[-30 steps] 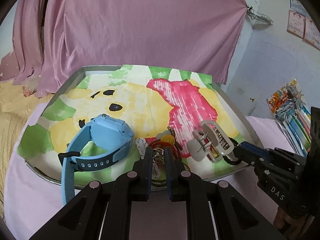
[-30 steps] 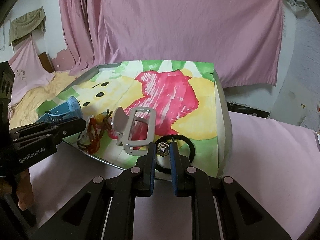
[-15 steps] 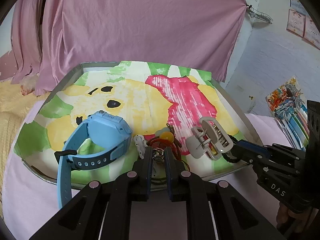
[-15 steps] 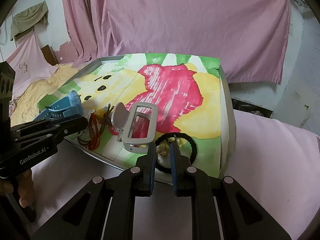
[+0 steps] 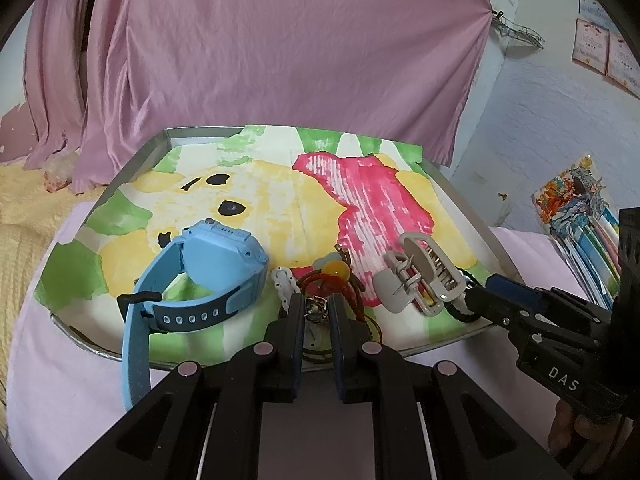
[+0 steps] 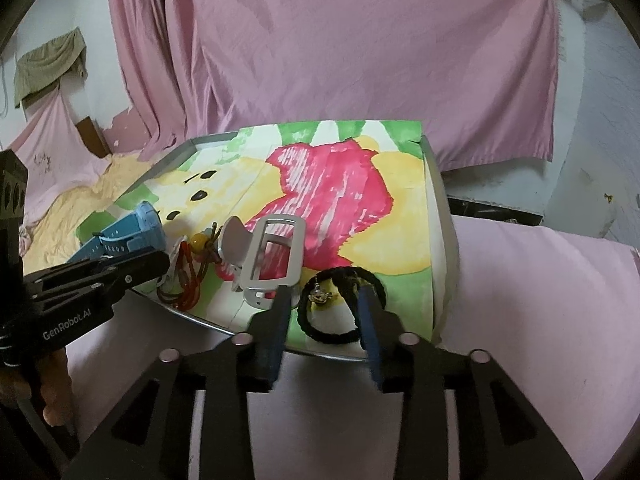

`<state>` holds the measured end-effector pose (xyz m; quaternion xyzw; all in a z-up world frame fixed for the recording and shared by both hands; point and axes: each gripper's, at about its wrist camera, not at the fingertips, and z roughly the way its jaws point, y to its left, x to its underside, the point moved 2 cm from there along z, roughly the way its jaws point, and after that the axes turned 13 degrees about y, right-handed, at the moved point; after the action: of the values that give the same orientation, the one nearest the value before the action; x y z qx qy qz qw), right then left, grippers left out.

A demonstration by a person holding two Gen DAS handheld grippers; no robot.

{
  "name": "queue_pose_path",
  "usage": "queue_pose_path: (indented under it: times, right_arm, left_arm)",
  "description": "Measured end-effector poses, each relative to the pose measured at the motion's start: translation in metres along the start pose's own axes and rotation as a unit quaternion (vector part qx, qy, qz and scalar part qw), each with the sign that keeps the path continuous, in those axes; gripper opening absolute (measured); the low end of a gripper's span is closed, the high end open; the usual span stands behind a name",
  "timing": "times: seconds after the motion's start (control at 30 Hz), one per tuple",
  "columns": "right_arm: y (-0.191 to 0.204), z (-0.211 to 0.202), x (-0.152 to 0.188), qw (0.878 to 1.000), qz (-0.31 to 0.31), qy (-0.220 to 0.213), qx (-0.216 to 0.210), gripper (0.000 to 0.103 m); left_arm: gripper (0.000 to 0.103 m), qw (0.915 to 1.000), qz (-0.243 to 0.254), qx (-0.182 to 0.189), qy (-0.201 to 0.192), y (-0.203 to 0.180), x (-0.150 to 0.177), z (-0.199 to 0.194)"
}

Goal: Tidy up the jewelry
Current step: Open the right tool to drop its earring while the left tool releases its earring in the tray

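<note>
On the tray, the left gripper pinches a small metal charm amid red cords, with the blue watch just left. The right gripper is spread wide around a black hair tie, the white hair clip touching its left finger.

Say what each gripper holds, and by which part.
Left gripper is shut on a small metal charm among the red cords. Right gripper is open, holding nothing, astride the black hair tie.
</note>
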<state>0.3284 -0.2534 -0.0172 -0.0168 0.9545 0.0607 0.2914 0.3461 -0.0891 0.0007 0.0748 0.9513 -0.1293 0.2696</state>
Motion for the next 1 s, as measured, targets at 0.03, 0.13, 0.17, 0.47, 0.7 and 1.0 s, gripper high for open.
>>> queue_pose_path:
  times: [0.03, 0.13, 0.17, 0.47, 0.7, 1.0]
  right_arm:
    - [0.000, -0.001, 0.001, 1.000, 0.000, -0.003, 0.000, 0.033]
    - [0.002, -0.002, 0.002, 1.000, 0.001, -0.009, 0.002, 0.034]
    - [0.001, -0.002, 0.003, 1.000, 0.002, -0.011, 0.001, 0.035]
    - [0.000, -0.010, 0.006, 0.999, 0.008, -0.031, 0.003, 0.042]
    - [0.002, -0.014, 0.008, 0.999, 0.006, -0.042, 0.006, 0.043]
    - [0.004, -0.028, 0.014, 0.998, 0.009, -0.067, 0.011, 0.052]
  left_arm:
    - [0.011, 1.0000, 0.000, 0.000, -0.001, 0.000, 0.000, 0.000]
    - [0.011, 1.0000, 0.001, -0.001, -0.003, 0.000, 0.001, -0.002]
    - [0.011, 1.0000, 0.002, -0.002, -0.004, 0.000, 0.002, -0.003]
    - [0.021, 0.9999, -0.002, 0.000, -0.012, 0.001, 0.004, -0.007]
    - [0.034, 0.9997, -0.009, 0.005, -0.024, 0.004, 0.006, -0.014]
    - [0.070, 0.9977, -0.025, -0.003, -0.062, 0.009, 0.015, -0.034]
